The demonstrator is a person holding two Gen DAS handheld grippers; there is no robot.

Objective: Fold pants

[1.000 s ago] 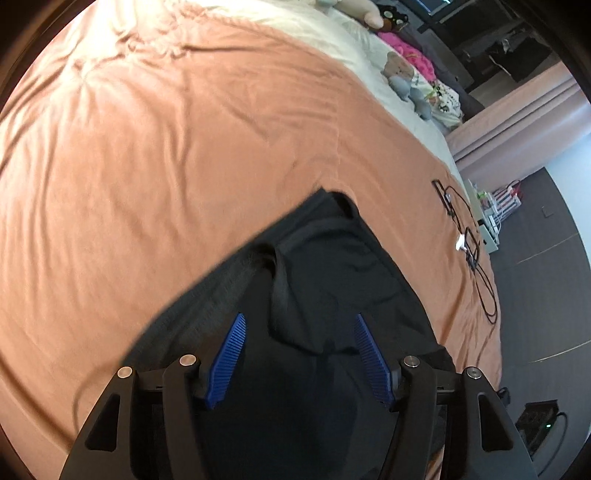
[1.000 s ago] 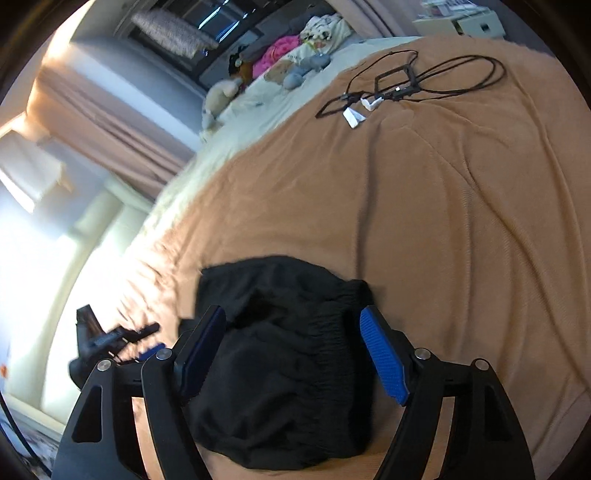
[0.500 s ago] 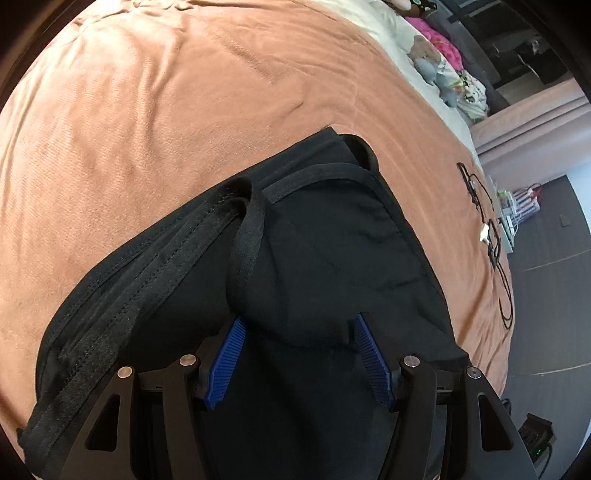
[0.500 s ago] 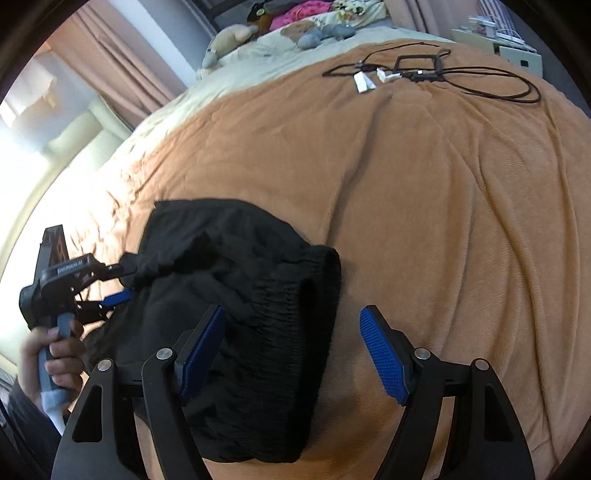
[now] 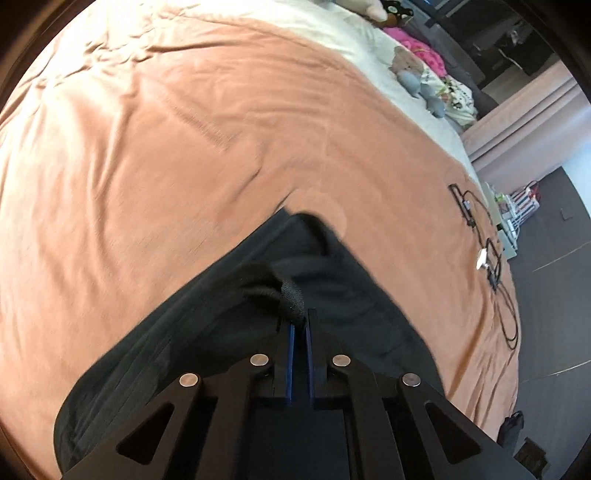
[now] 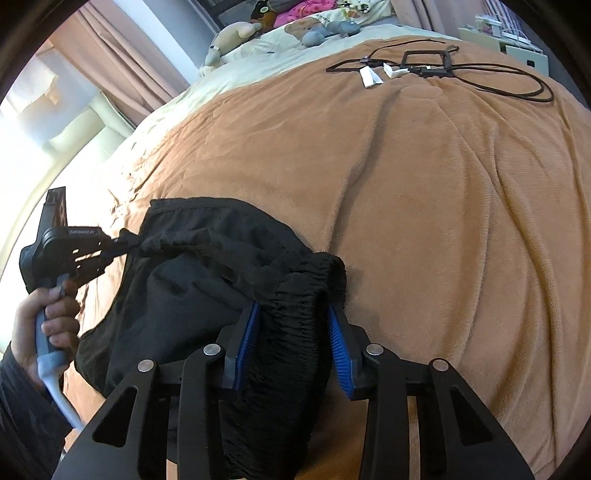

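left hand-held gripper [image 5: 300, 321], held by a hand [image 6: 48, 325], has just closed, jaws nearly together on a bunch of cloth. right hand-held gripper [image 6: 293, 314] has been closing, pads seemingly pressing the fabric.

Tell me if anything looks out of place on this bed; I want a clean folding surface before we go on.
Yes: a tangle of black cables with small white plugs lies loose on the orange blanket, well beyond the black pants. Stuffed toys crowd the far end. Nothing looks damaged or spilled.

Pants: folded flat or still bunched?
Bunched. The pants lie rumpled on the blanket; left gripper pinches a bunched edge, right gripper straddles the gathered waistband.
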